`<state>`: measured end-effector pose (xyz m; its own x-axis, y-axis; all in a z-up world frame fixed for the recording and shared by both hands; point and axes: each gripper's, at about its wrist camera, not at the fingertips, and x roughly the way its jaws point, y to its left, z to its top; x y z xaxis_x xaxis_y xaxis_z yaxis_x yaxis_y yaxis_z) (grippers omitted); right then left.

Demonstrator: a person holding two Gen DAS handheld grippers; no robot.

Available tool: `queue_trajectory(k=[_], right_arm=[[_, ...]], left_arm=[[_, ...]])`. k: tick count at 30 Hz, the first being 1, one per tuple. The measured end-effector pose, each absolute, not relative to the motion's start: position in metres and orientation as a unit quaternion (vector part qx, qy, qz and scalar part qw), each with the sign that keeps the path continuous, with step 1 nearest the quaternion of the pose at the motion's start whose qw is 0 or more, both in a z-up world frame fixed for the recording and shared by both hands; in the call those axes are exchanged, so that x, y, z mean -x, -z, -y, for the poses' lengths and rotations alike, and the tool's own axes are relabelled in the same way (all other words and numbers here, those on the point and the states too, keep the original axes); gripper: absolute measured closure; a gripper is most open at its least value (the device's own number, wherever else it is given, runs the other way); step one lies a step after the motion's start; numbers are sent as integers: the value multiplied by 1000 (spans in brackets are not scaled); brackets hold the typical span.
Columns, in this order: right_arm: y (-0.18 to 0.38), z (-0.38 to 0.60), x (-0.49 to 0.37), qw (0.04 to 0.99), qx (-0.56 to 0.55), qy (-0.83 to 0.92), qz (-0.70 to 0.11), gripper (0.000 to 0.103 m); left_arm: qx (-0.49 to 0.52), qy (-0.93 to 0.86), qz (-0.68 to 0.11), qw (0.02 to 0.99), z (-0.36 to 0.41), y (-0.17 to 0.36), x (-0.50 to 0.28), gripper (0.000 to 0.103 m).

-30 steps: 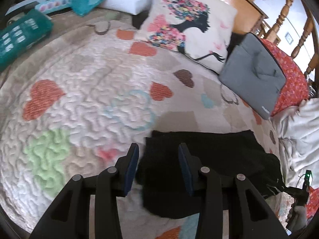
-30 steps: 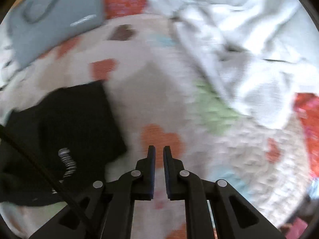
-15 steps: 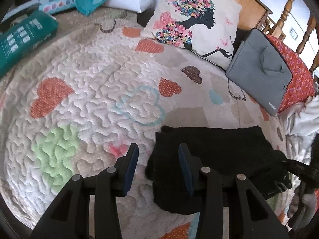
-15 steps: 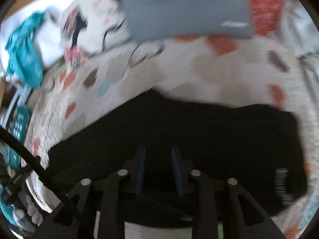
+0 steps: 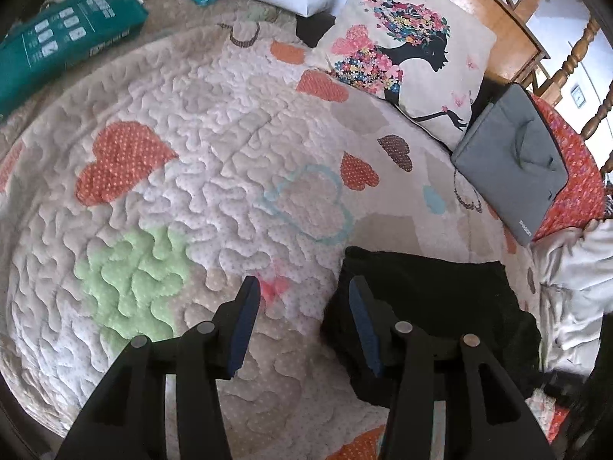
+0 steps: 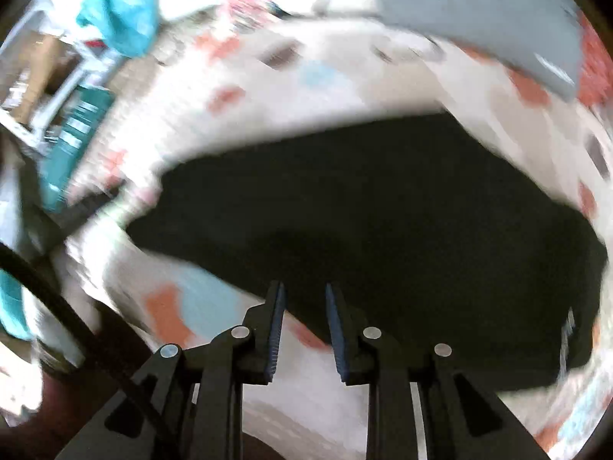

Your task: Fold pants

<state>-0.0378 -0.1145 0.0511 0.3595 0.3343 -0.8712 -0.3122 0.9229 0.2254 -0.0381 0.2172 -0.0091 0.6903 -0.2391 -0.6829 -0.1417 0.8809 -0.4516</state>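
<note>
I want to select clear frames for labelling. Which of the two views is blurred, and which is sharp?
Left wrist view: sharp, with fisheye bending at the edges; the quilted heart-pattern bedspread shows stitching. Right wrist view: strong motion blur; the folded black pants have smeared edges, only the right tongs look crisp.

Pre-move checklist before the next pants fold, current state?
1. left gripper open, nothing held: ok.
2. right gripper open, nothing held: ok.
3. black pants lying folded on the heart quilt: ok.
4. Pants clear of the gray bag and white cloth: ok.
5. Pants edges aligned: cannot tell, right wrist view is blurred.
6. Left gripper over pants edge: not ok, mostly over quilt.
</note>
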Motion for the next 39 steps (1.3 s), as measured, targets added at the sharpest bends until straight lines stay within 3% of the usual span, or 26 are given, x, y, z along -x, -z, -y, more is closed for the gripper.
queue_trajectory(k=[2,3,8,13,14,15,16,18,26,29,33,37,39], right_arm=[[-61,87,21,815,-29,-243,-526,51],[-63,67,8,808,-30,-261,-527,48],[-40,-24,-47,762,-23,-293,-576,48],[-3,-100,-75,739,72,-260,-617,49],[4,-109,-77,739,94,-246,-620,57],[9,-116,-78,742,114,-228,-620,79],[11,-121,-78,744,129,-215,-619,82],[7,-127,-77,753,141,-206,-608,93],[-6,-125,-97,784,103,-179,-585,94],[12,-129,-106,769,109,-178,-604,89],[1,-119,-113,761,48,-205,-614,57],[-8,-116,-115,763,56,-205,-611,56],[-5,-119,-115,752,60,-207,-623,55]], left_arm=[[238,33,-395,887,-215,10,40,56],[236,39,-396,886,-214,10,41,56],[222,71,-425,875,-203,22,38,56],[227,95,-454,857,-196,36,30,57],[222,94,-455,857,-194,37,29,59],[219,95,-456,857,-192,38,28,71],[217,98,-457,857,-189,39,26,85],[219,105,-457,856,-186,39,26,88],[219,82,-448,863,-185,37,13,91],[234,83,-454,856,-189,40,13,90],[250,80,-451,853,-201,41,24,89],[283,73,-448,845,-219,41,28,88],[284,79,-447,845,-217,39,29,80]])
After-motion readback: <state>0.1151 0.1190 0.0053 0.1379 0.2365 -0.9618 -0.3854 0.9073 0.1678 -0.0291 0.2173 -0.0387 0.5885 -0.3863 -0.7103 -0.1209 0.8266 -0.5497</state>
